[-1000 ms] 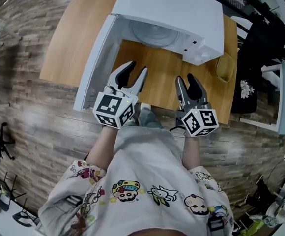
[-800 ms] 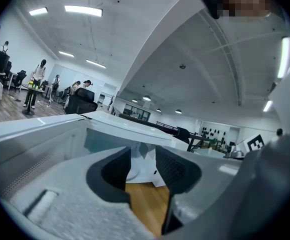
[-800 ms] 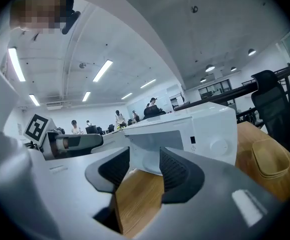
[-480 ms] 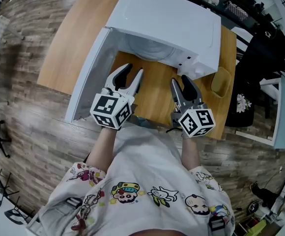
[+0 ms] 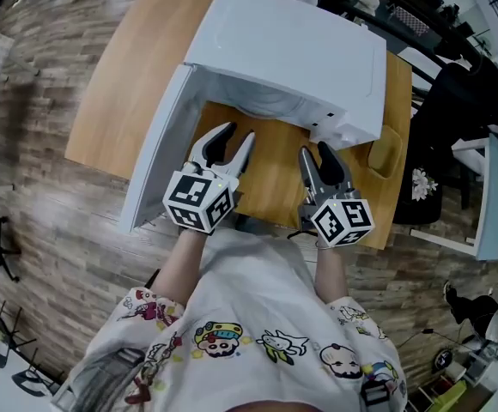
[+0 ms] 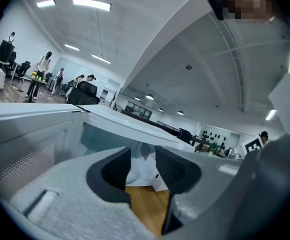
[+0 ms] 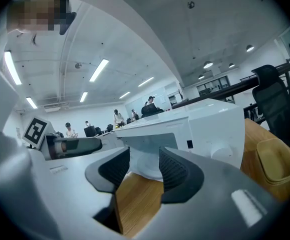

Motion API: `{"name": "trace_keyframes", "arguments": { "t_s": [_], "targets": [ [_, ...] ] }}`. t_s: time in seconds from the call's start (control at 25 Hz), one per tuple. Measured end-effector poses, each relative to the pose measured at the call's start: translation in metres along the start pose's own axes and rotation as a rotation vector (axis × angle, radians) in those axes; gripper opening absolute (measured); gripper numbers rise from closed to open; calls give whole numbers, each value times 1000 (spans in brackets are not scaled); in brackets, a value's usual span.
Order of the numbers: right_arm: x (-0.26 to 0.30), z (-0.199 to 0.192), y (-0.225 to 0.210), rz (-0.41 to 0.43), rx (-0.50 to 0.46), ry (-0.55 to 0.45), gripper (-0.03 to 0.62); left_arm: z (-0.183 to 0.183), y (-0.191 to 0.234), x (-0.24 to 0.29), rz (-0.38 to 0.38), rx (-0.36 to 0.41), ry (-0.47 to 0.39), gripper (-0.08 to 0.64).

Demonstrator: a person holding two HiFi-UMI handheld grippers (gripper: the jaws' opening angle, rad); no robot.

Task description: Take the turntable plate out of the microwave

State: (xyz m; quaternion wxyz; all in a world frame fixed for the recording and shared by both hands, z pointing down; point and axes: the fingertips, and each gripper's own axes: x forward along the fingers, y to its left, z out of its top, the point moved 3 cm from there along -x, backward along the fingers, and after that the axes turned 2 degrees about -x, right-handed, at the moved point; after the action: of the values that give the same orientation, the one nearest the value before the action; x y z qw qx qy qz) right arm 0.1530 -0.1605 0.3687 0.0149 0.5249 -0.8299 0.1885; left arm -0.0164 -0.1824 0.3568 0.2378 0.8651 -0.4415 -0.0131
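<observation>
A white microwave [image 5: 292,37] stands on a wooden table [image 5: 120,67] with its door [image 5: 159,148] swung open to the left. The pale turntable plate [image 5: 269,101] lies inside the cavity, half hidden under the top, and shows again as a round disc between the jaws in the right gripper view [image 7: 147,166]. My left gripper [image 5: 236,134] is open and empty, just in front of the opening near the door. Beside it my right gripper [image 5: 316,151] is open and empty too, in front of the control panel [image 5: 335,127]. Neither touches the plate.
A yellowish bowl [image 5: 385,148] sits on the table right of the microwave, also in the right gripper view [image 7: 275,164]. A black chair [image 5: 459,101] stands beyond the table's right edge. The open door walls off the left side. Several people stand far behind.
Both grippers have edged a little closer to the microwave opening, and the head view has shifted so the microwave sits lower in frame. Both stay open.
</observation>
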Motion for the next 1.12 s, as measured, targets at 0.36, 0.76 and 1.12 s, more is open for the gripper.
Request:
{"name": "trace_keyframes", "arguments": {
  "t_s": [0.36,0.76,1.12],
  "targets": [
    [12,-11,-4,-23,36,23,179,-9,10,10,-19,-41,42,149],
    [22,-30,-14,-35,89,54,178,-33,20,29,-35,-120,101,149],
    [28,-56,-25,-52,153,83,178,-63,33,42,-29,-206,140,149]
  ]
}}
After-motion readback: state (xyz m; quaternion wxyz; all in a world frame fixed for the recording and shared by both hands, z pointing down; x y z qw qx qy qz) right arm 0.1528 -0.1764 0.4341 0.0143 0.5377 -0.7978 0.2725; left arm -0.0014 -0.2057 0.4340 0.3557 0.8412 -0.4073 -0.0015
